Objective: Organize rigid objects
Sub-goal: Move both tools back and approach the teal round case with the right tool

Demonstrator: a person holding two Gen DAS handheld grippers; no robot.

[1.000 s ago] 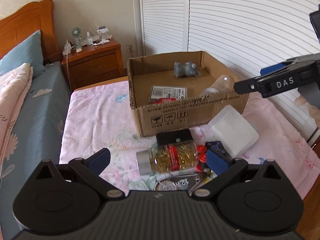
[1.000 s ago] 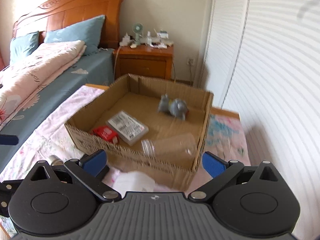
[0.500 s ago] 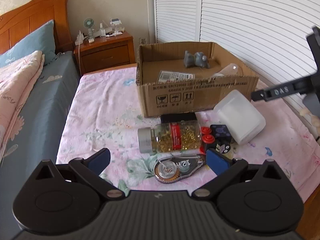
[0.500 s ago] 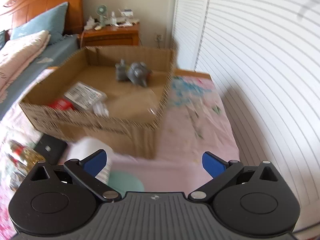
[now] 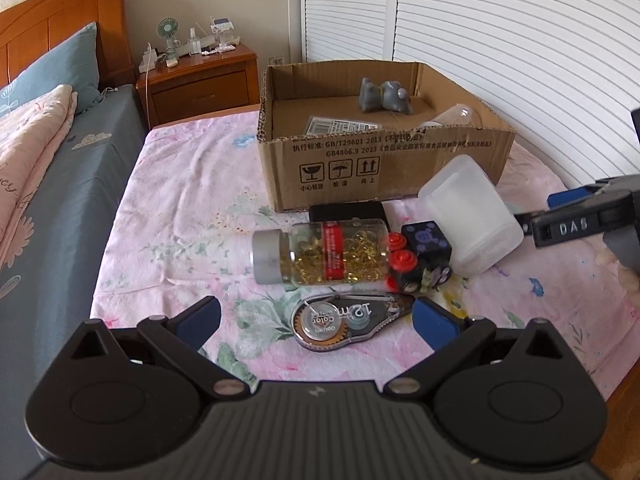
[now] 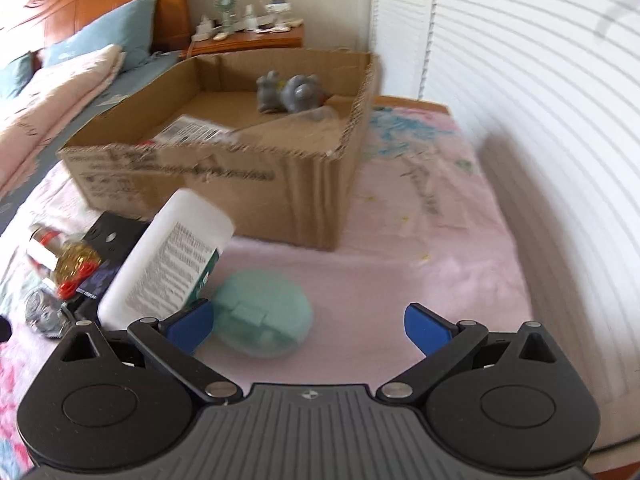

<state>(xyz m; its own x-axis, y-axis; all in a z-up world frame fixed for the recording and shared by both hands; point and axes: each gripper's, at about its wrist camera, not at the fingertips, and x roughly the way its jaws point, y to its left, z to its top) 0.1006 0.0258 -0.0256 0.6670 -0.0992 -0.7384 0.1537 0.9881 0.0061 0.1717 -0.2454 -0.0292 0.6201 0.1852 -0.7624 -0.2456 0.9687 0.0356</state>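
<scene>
A: Where do the things lie?

B: The clear plastic bottle of golden capsules (image 5: 320, 254) lies on its side on the pink flowered sheet (image 5: 180, 220), in front of the brown cardboard box (image 5: 384, 168). The white plastic container (image 6: 168, 260) leans just beside it.

A: And the grippers?

B: The left gripper (image 5: 316, 318) is spread wide and holds nothing. The right gripper (image 6: 308, 326) also stands wide apart, empty, near the round mint-green case (image 6: 264, 312).
</scene>
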